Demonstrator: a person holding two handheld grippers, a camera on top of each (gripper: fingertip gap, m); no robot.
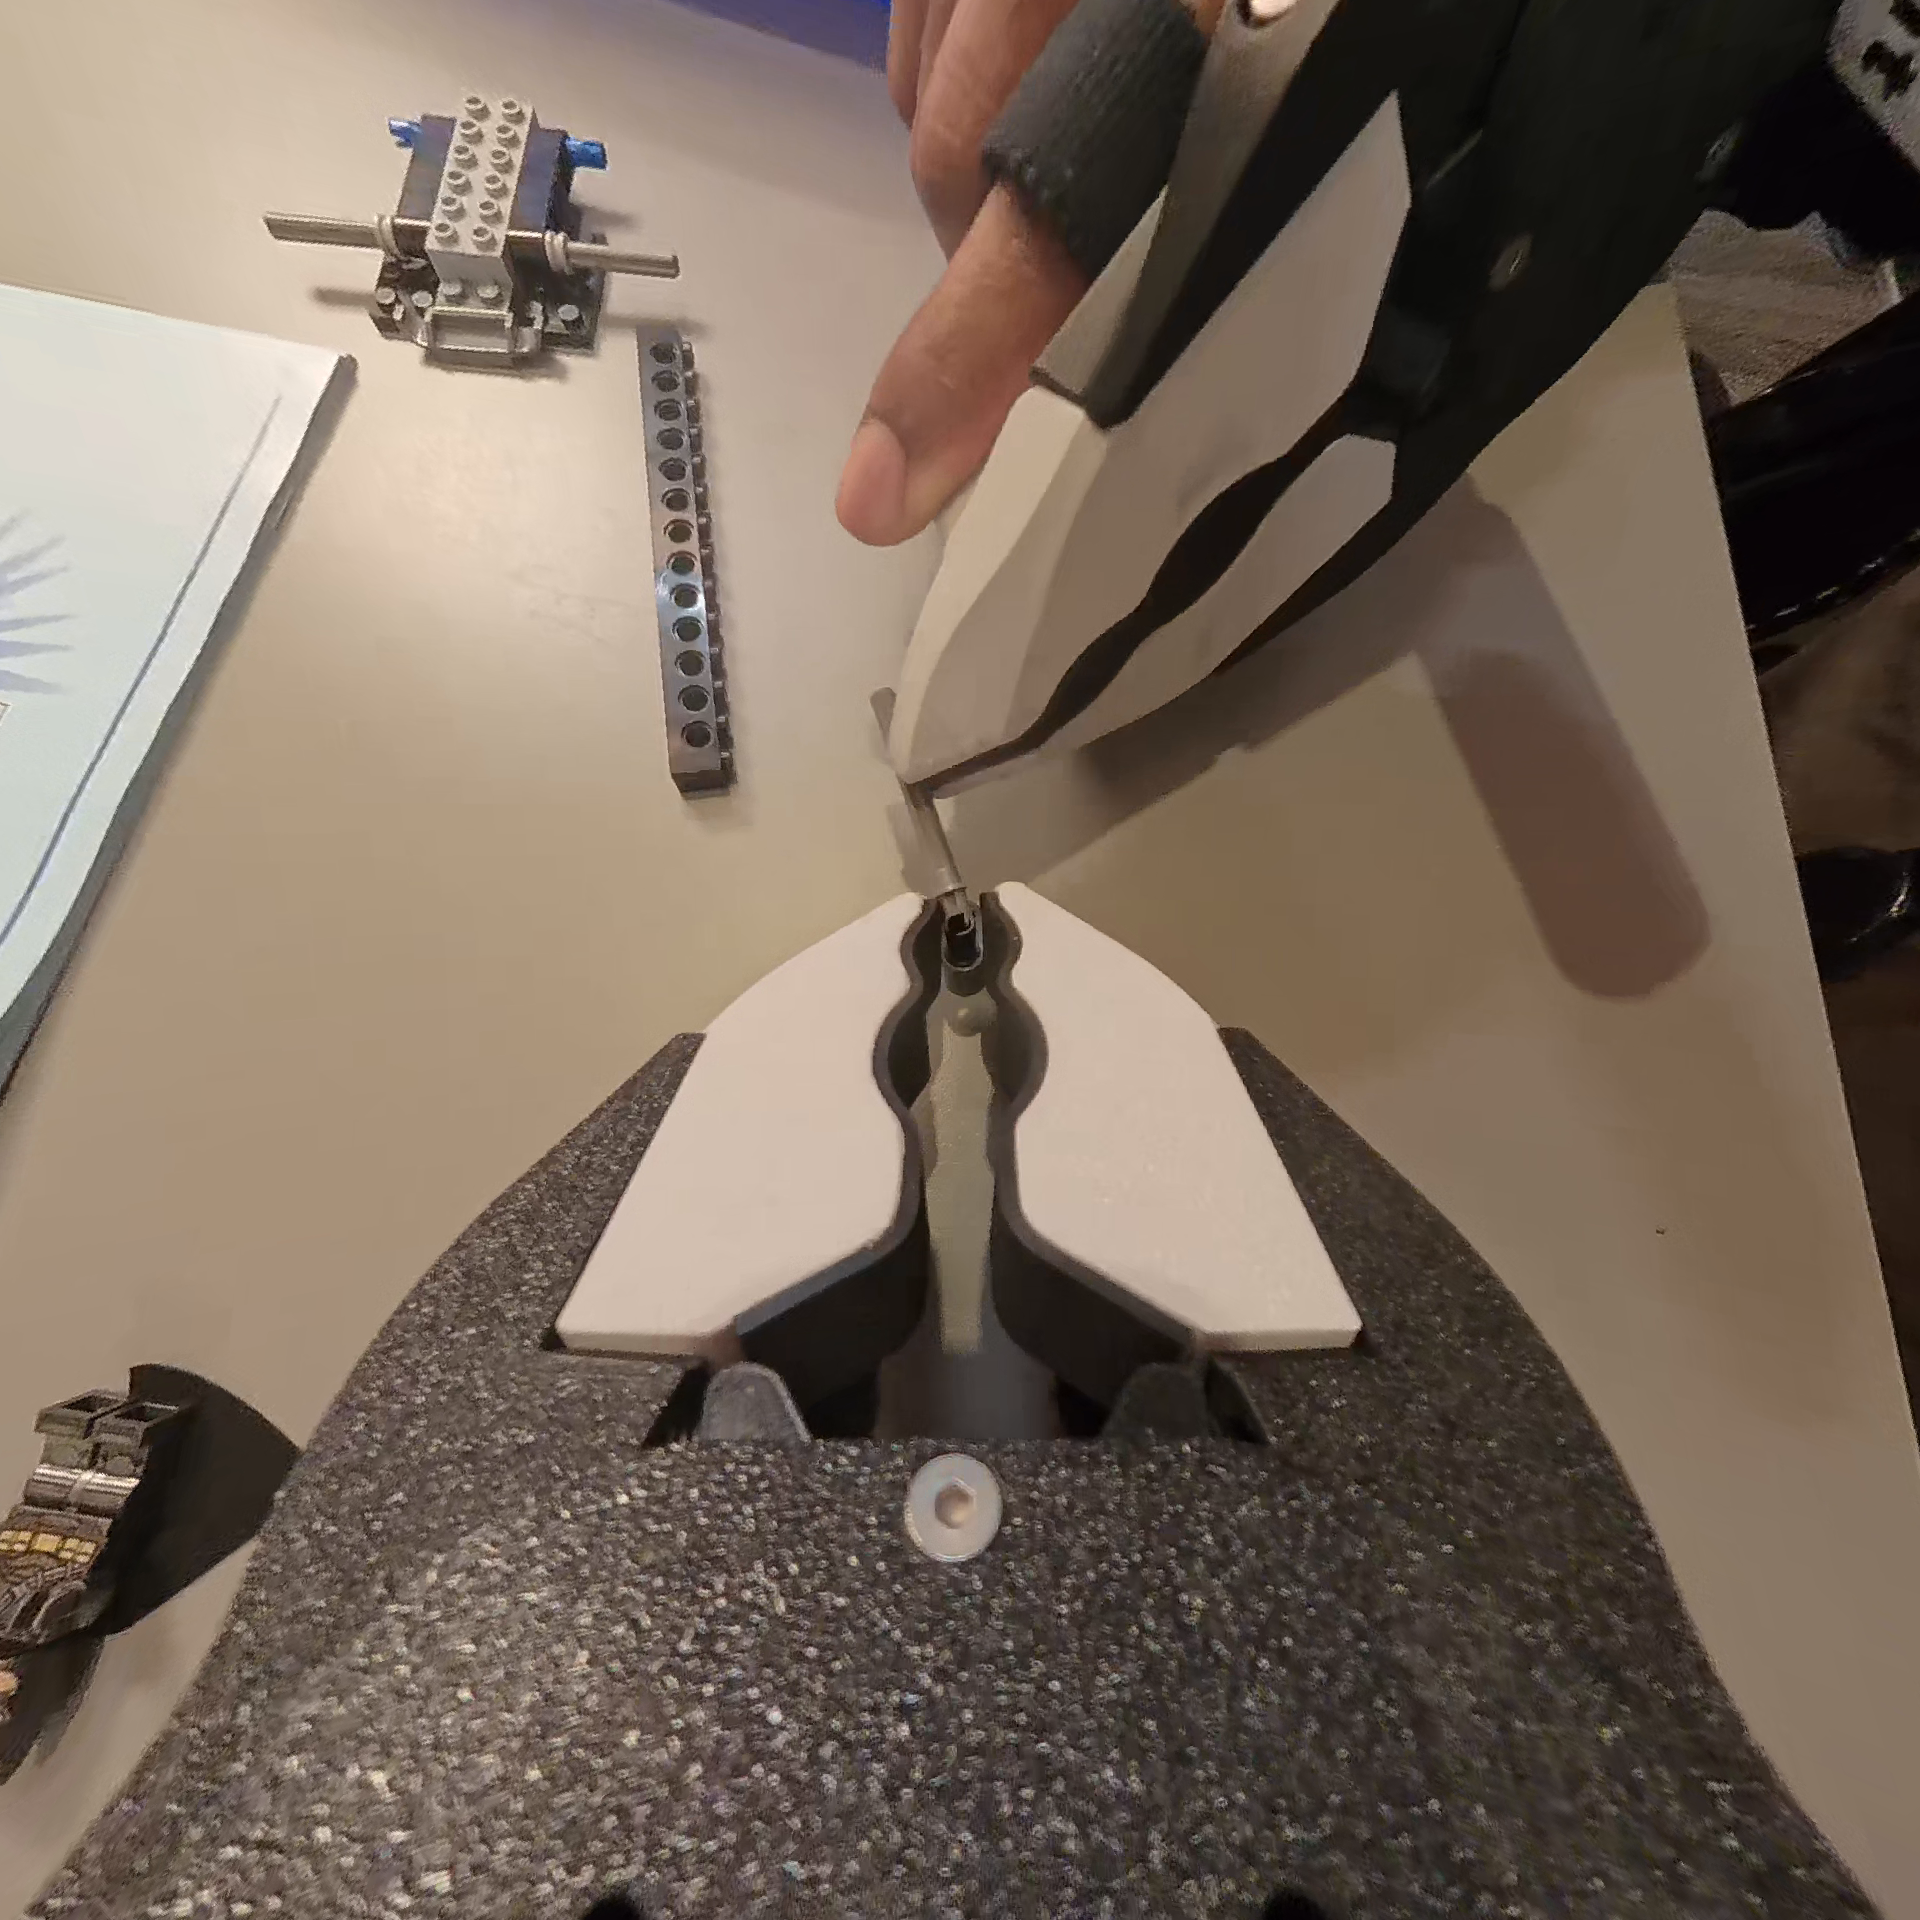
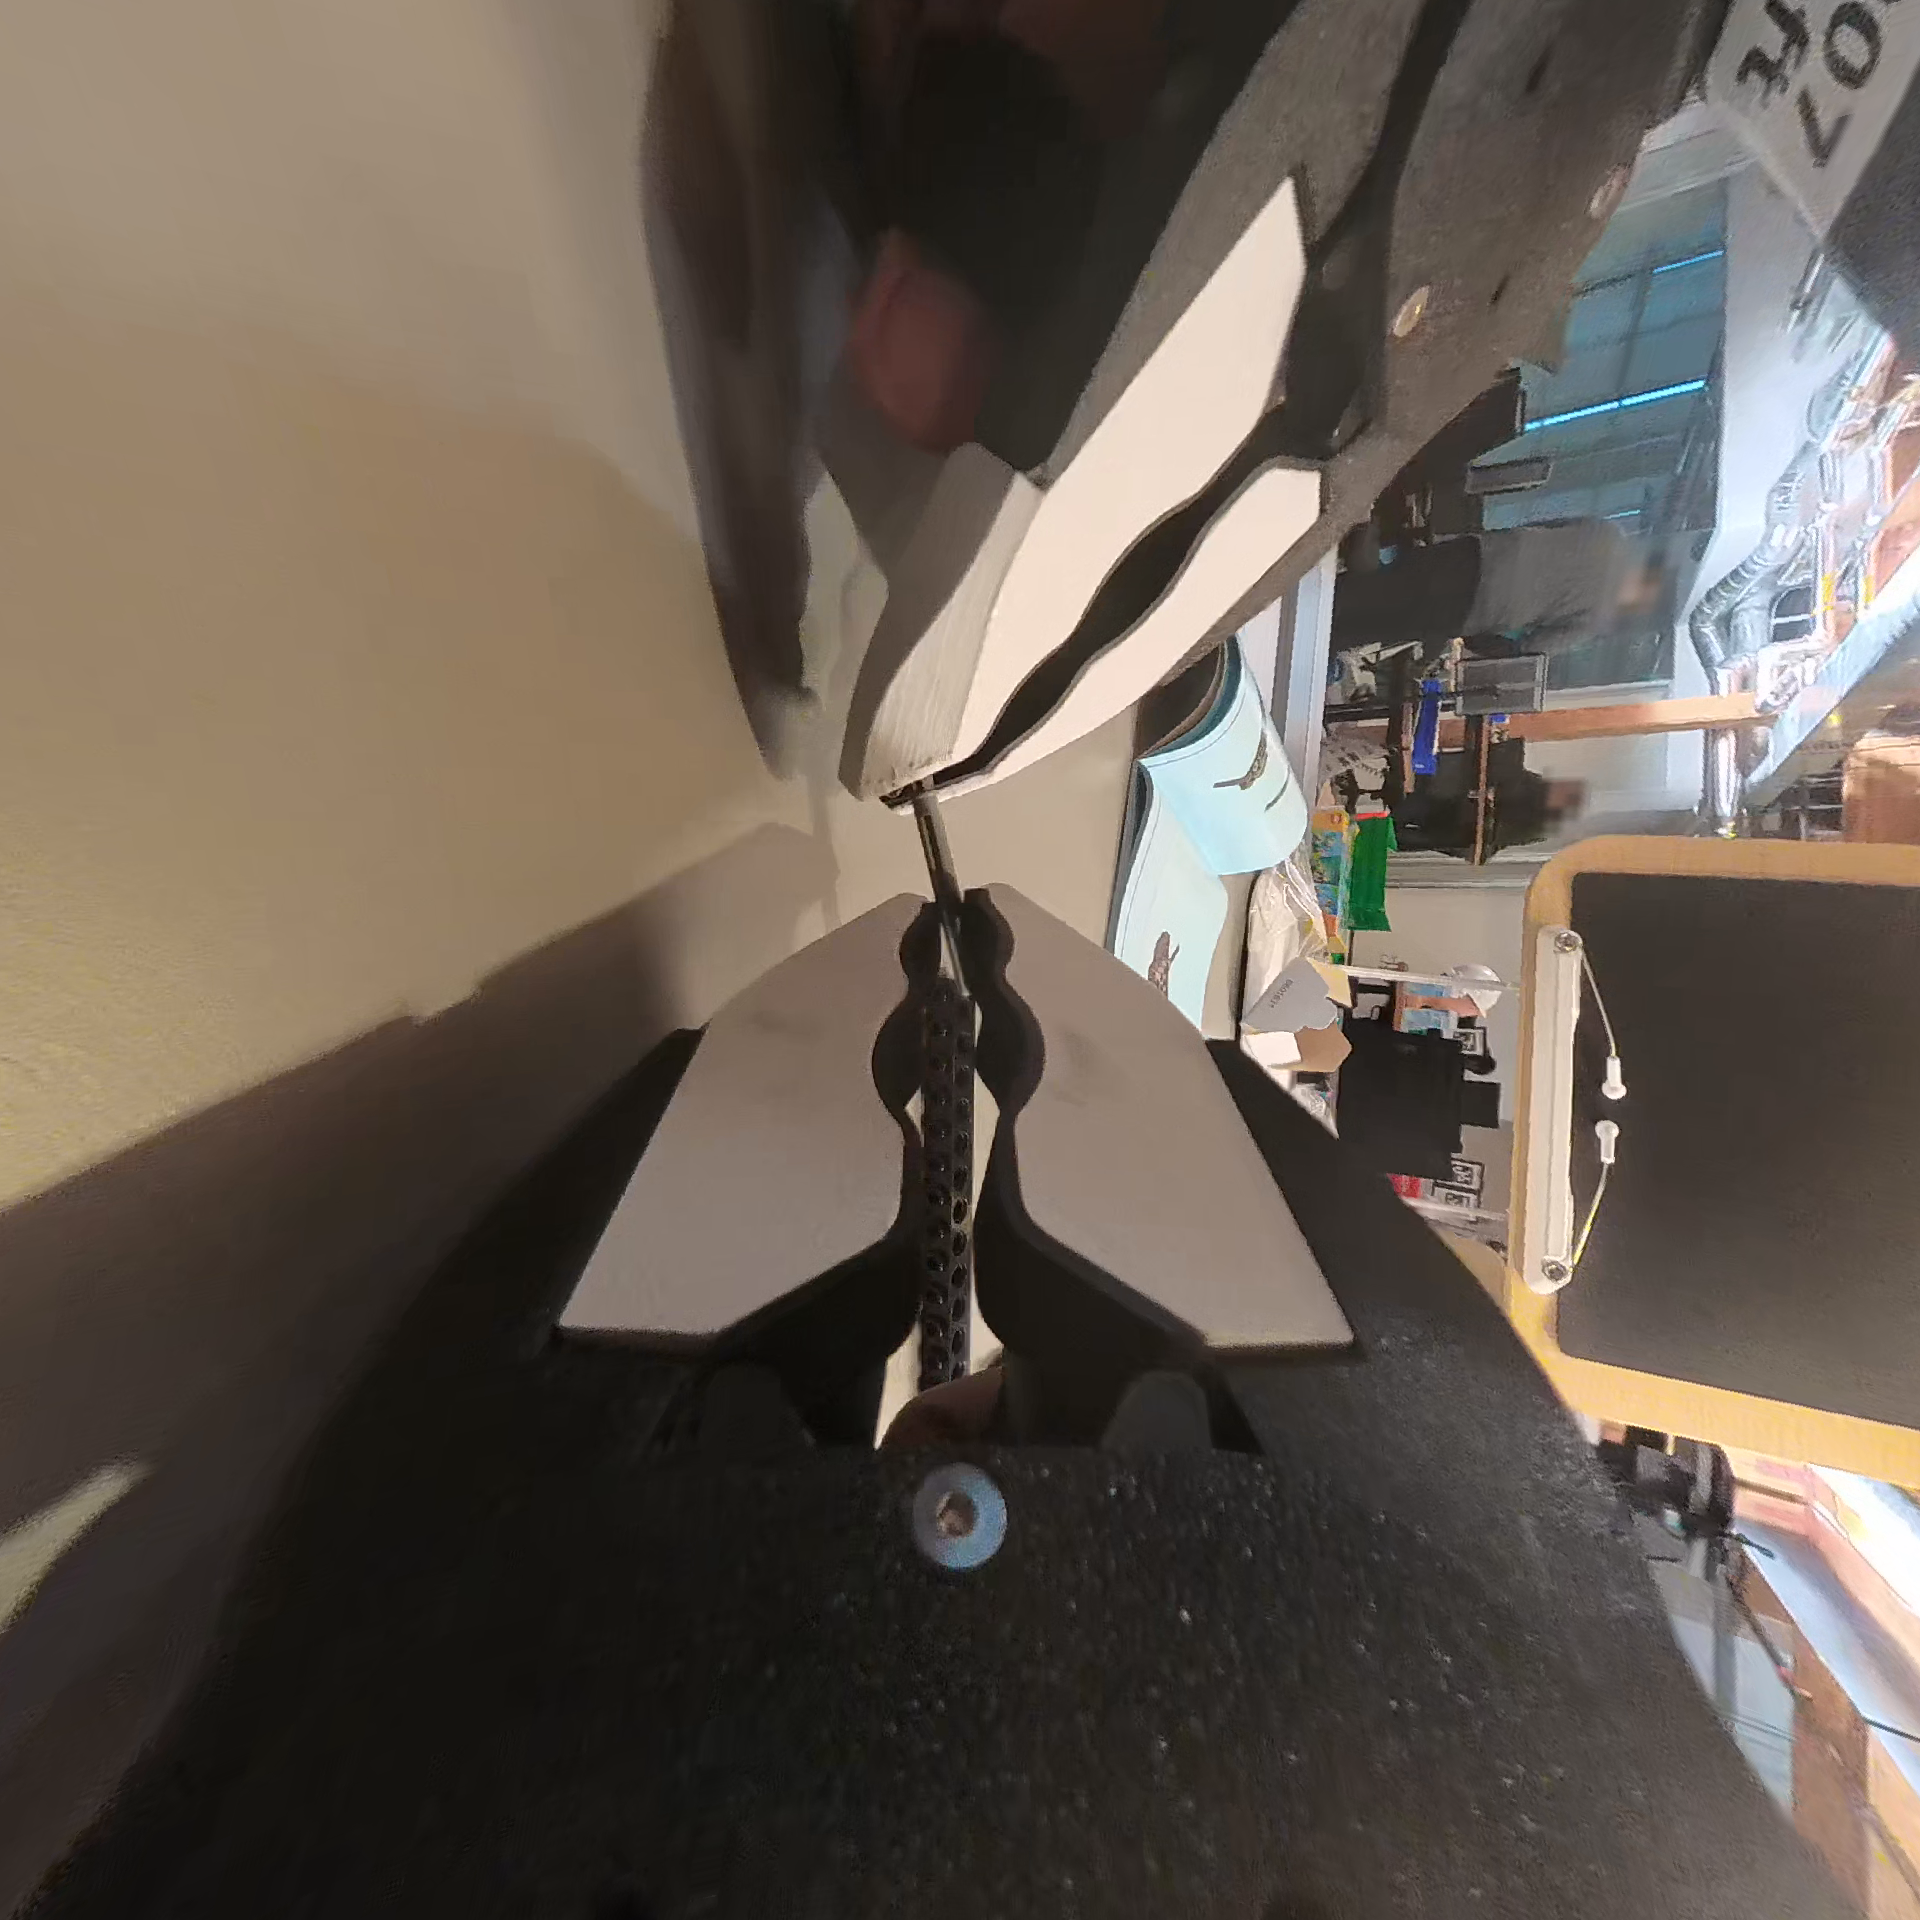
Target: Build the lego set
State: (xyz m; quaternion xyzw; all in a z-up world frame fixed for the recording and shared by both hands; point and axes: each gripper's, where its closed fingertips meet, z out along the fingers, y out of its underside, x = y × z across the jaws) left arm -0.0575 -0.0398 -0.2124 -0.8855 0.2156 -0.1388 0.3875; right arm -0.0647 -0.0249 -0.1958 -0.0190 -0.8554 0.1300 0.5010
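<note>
In the left wrist view, the left gripper (image 1: 961,902) pinches the near end of a thin grey rod (image 1: 928,831) at its fingertips. The right gripper (image 1: 914,781) comes in from the upper right and pinches the rod's far end. On the table (image 1: 436,935) to the left lie a black beam with holes (image 1: 686,561), farther off a small brick model (image 1: 473,223), and a pale blue booklet (image 1: 125,540).

In the right wrist view, the right gripper (image 2: 951,899) is closed on the same rod (image 2: 938,847), the left gripper (image 2: 902,802) holding its other end above.

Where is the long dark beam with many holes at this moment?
In the left wrist view, the dark beam lies flat on the table, left of centre, just below the small brick assembly.
</note>
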